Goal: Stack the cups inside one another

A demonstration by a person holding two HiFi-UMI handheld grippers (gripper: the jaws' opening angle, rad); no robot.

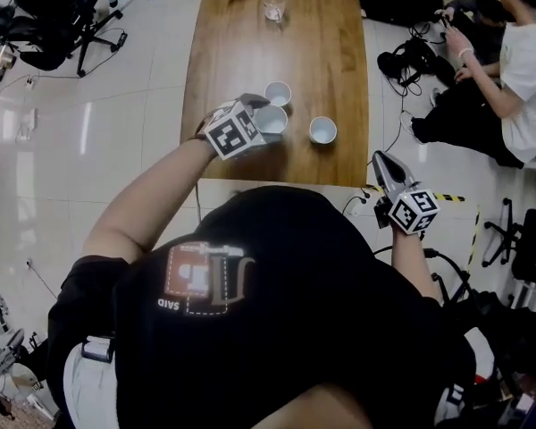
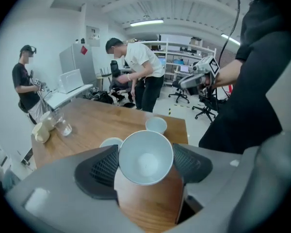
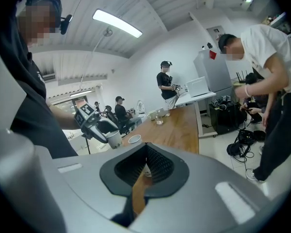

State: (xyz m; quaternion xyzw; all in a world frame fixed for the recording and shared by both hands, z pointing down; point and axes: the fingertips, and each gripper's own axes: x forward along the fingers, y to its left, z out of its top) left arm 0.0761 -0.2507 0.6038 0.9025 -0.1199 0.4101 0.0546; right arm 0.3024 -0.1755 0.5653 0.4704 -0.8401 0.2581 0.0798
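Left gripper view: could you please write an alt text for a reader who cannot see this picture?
A white cup, open side toward the camera and empty, is held between the two dark pads of the left gripper. Behind it, a second cup and a third cup stand on a wooden table.

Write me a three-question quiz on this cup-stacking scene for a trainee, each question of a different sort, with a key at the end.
1. True or false: the right gripper is holding a cup.
2. How many white cups are at the near end of the wooden table, counting any in a gripper? A) two B) three C) five
3. Fill in: the left gripper is closed on a white ____.

Key
1. False: its jaws are together with nothing in them, off the table.
2. B: the held cup, the cup behind it and the cup to its right.
3. cup
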